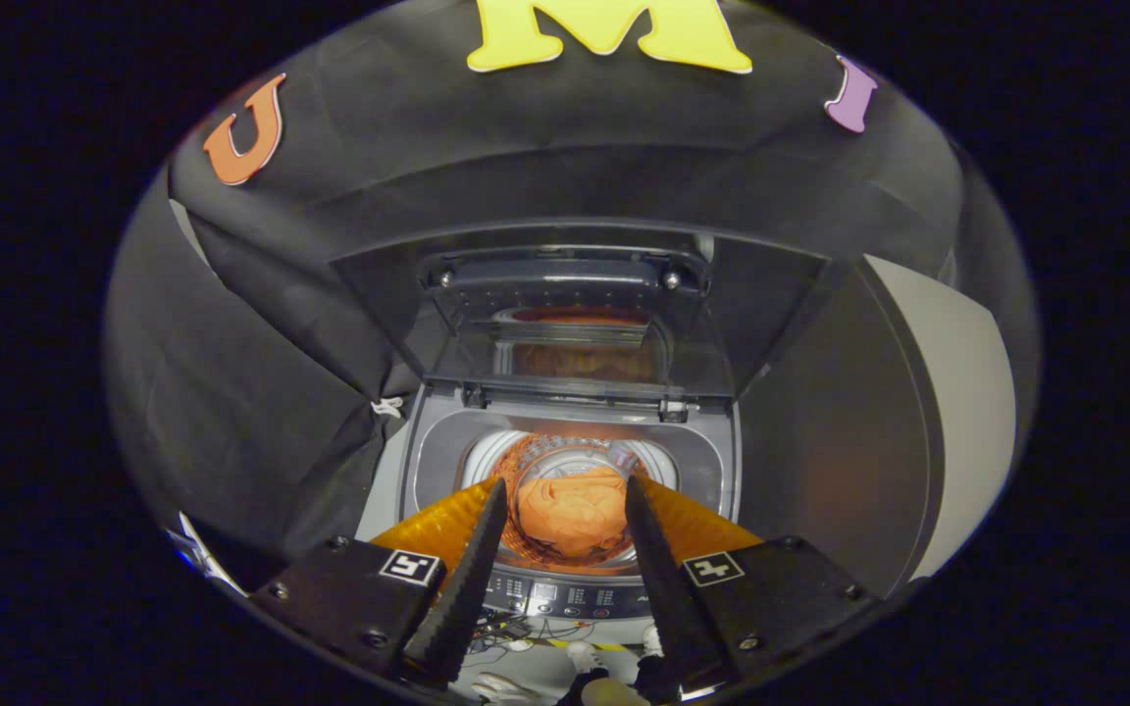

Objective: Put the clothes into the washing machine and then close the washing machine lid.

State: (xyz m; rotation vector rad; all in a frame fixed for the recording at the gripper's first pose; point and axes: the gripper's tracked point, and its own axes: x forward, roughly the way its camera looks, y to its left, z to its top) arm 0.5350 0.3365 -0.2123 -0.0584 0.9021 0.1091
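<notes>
Black-draped booth — washing machine (570, 461) holds orange clothes (570, 510), lid (575, 324) raised — gripper (565, 490) released.

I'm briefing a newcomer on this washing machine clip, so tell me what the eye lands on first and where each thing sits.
First comes the orange clothing, bunched at the bottom of the washing machine drum, seen in the gap between the spread fingers of the open, empty hand-held gripper. Next is the lid, raised upright at the back of the machine beyond the drum, its glass reflecting orange. The control panel lies along the machine's front edge, between the fingers.
</notes>
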